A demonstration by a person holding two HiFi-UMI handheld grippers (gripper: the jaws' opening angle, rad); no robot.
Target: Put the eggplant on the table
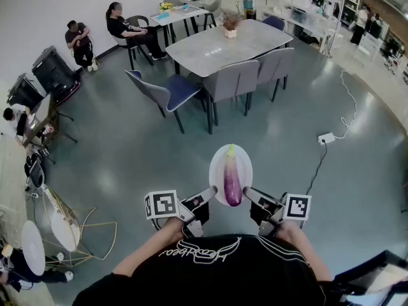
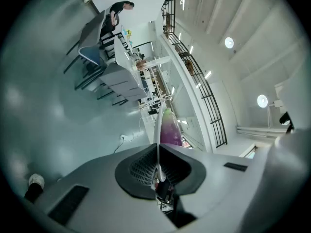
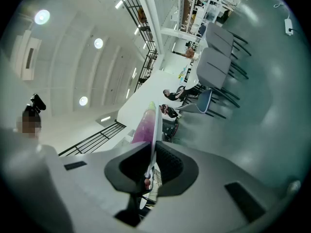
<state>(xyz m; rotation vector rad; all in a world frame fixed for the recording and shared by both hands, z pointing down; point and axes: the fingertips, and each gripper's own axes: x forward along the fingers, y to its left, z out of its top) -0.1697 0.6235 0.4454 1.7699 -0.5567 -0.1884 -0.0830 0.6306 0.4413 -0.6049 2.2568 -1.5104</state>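
A purple eggplant [image 1: 232, 182] with a green stem lies lengthwise on a white plate [image 1: 217, 171] that I carry in the air above the floor. My left gripper [image 1: 205, 197] is shut on the plate's left rim and my right gripper [image 1: 250, 196] is shut on its right rim. In the left gripper view the plate's edge [image 2: 157, 130] runs out from between the jaws with the eggplant [image 2: 168, 130] beside it. The right gripper view shows the plate's edge [image 3: 156, 130] and the eggplant [image 3: 145, 126] the same way. The grey table [image 1: 223, 45] stands ahead.
Grey chairs [image 1: 241, 81] line the table's near side, and a blue chair [image 1: 167, 91] stands at its left corner. A small plant pot [image 1: 230, 24] sits on the tabletop. A power strip and cable [image 1: 326, 138] lie on the floor at right. People sit far left.
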